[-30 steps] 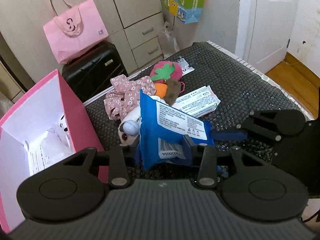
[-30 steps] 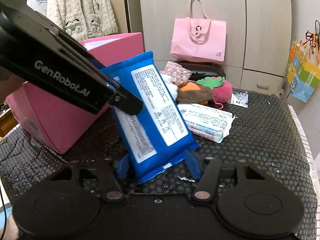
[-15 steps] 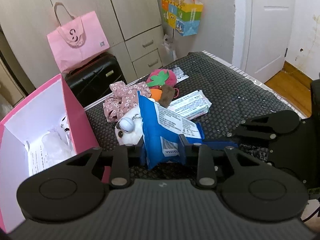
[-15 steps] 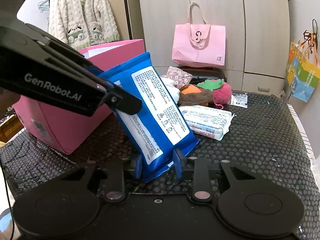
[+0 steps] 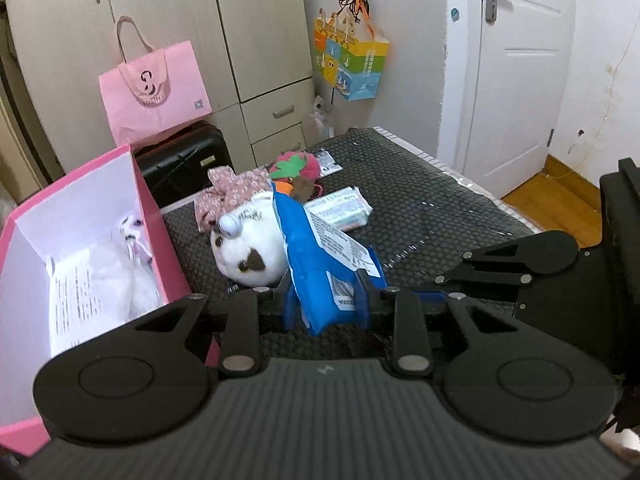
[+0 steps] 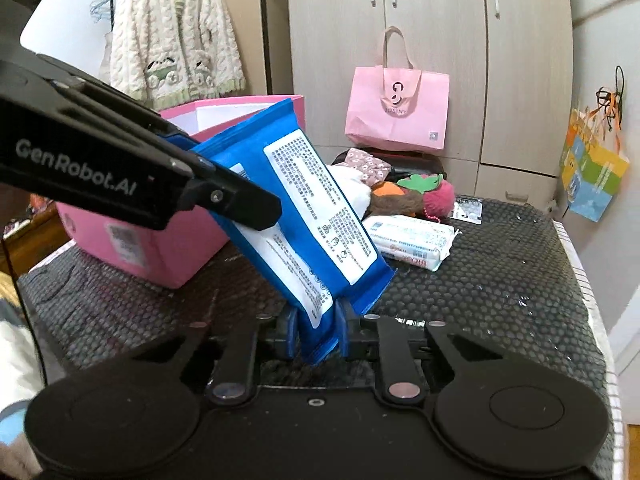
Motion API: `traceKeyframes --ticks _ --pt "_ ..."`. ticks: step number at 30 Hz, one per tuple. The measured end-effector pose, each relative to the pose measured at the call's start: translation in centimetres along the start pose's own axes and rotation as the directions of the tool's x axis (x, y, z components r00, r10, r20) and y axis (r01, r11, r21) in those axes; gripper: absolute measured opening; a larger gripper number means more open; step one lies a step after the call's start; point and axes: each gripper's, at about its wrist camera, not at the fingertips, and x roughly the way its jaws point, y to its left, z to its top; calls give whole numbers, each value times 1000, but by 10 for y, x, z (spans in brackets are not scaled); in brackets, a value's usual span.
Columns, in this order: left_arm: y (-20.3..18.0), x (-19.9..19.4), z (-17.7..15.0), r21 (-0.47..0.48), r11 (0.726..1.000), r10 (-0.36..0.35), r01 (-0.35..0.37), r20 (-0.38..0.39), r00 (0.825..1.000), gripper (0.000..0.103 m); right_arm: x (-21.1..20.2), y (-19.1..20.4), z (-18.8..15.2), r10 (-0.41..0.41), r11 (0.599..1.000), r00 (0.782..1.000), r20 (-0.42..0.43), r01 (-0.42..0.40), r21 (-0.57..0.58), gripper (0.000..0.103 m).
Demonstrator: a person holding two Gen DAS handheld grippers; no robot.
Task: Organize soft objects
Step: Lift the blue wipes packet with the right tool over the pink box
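- Now both sets of fingers pinch the same glossy blue soft pack with a white printed label (image 6: 320, 216): the right gripper (image 6: 316, 334) clamps its lower end, the left gripper (image 5: 326, 304) its other end.
- Both pairs of fingers have just been closing with the pack between them; a second ago they stood wider around it, and the right pair is now pressed tight on the crimped edge.
- Compared with a second ago, the pack hangs tilted between the two grippers, its lower end just above the black honeycomb-textured mat (image 6: 500, 280) that covers the surface, and closer to the box.
- Just beside it on the left stands the open pink cardboard box (image 5: 140, 200), with white soft items and a printed paper sheet already inside.
- My reading: the two-handed grip is set, and the step in hand is carrying the pack over the box wall and dropping it in.
- Behind the pack lies a white plush toy with dark patches (image 5: 248, 252), touching it in the left wrist view.
- Farther back, waiting on the mat: a white flat wipes pack (image 6: 412, 240), a pink floral fabric piece (image 5: 232, 192), and a pink plush strawberry with a green leaf (image 5: 296, 166).
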Motion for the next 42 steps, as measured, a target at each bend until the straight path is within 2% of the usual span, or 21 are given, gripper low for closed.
traceKeyframes --ticks 13,24,34,42 --pt "-2 -36 -36 -70 995 -68 64 -47 997 27 -37 37 -14 -14 991 997 -74 4 -131 23" --pt "14 -75 -61 -183 976 -138 118 -99 986 27 -62 81 -12 -19 956 993 -119 -17 -293 23" --pt "40 -123 -85 -295 950 -140 103 -109 984 27 -73 126 3 37 910 991 -128 -86 -406 23" --pt "71 -166 -82 -313 948 -80 60 -53 995 27 -75 161 32 71 871 996 -45 -84 -484 23"
